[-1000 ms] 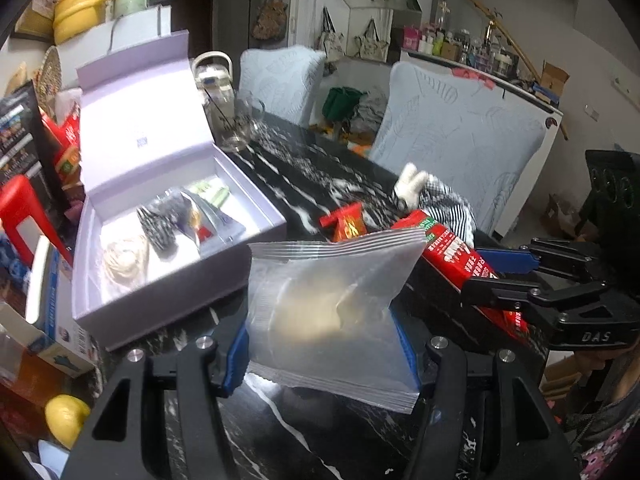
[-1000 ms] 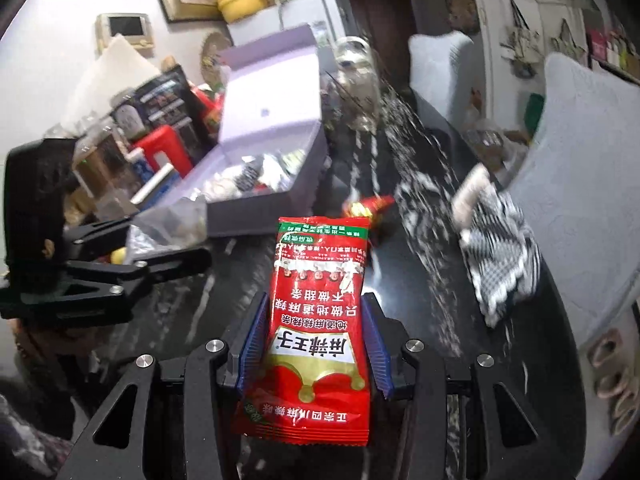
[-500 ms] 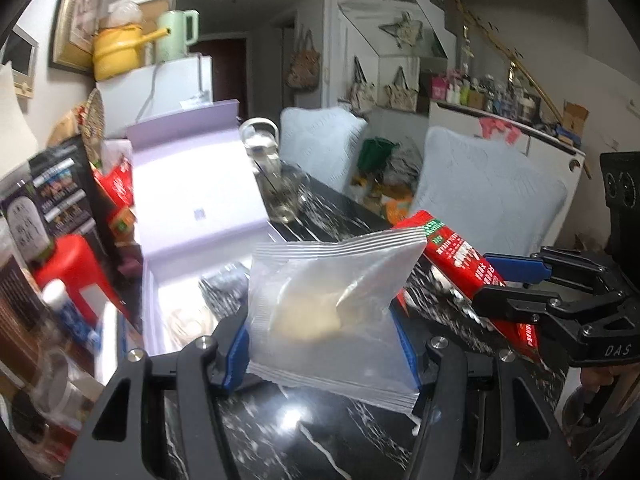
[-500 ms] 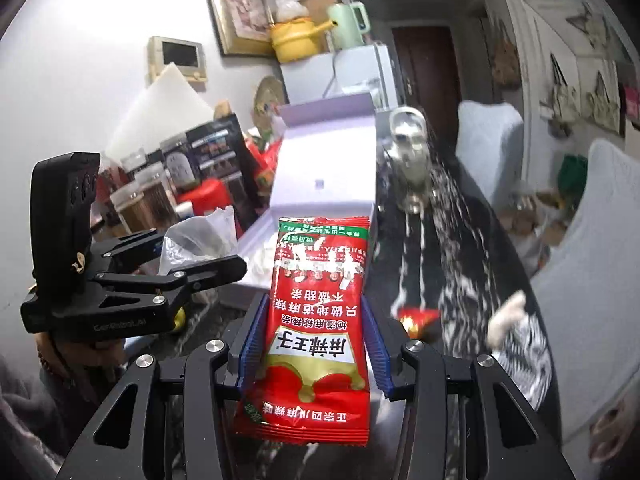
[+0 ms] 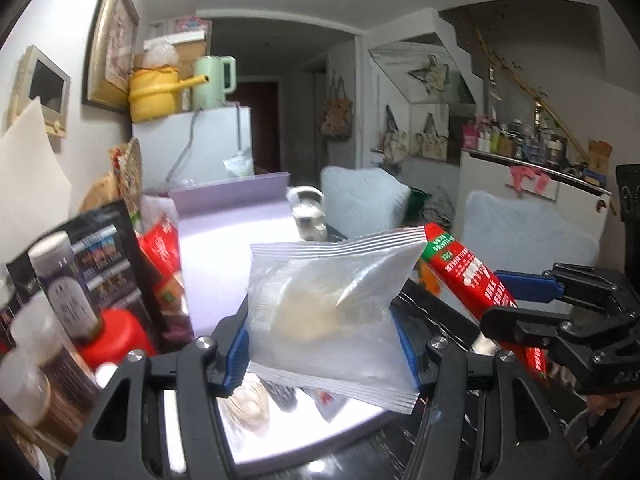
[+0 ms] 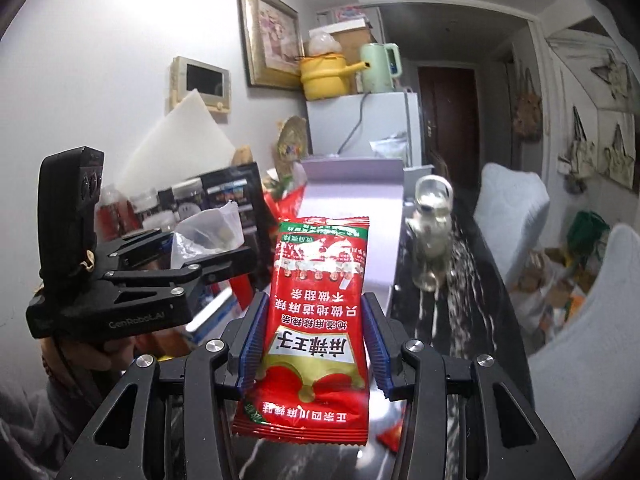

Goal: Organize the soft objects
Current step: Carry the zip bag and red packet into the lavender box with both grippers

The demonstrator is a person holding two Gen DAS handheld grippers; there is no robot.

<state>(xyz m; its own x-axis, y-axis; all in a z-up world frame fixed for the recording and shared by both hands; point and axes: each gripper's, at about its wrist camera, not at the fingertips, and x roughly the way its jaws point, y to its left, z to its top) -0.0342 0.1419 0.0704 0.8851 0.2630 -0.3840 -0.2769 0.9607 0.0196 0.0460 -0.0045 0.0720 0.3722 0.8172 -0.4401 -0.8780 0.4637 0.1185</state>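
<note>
With the open lavender box as the reference, the work looks partly done. Its tray already holds a few small soft items, a pale coil and a dark patterned piece among them, glimpsed beneath the left gripper. That gripper is clenched on a translucent pouch with a pale lump inside, blue pads pressing both of its side edges, and the pouch hangs above the near end of the box tray, not yet set down. To the right of the box, the right gripper is clamped on a red snack packet, held upright in the air in front of the box's raised lid, over the dark marbled table. Neither packet is inside the box yet, so both placements remain. A small red scrap on the table, right of the box, probably needs collecting too, though I cannot tell what it is.
</note>
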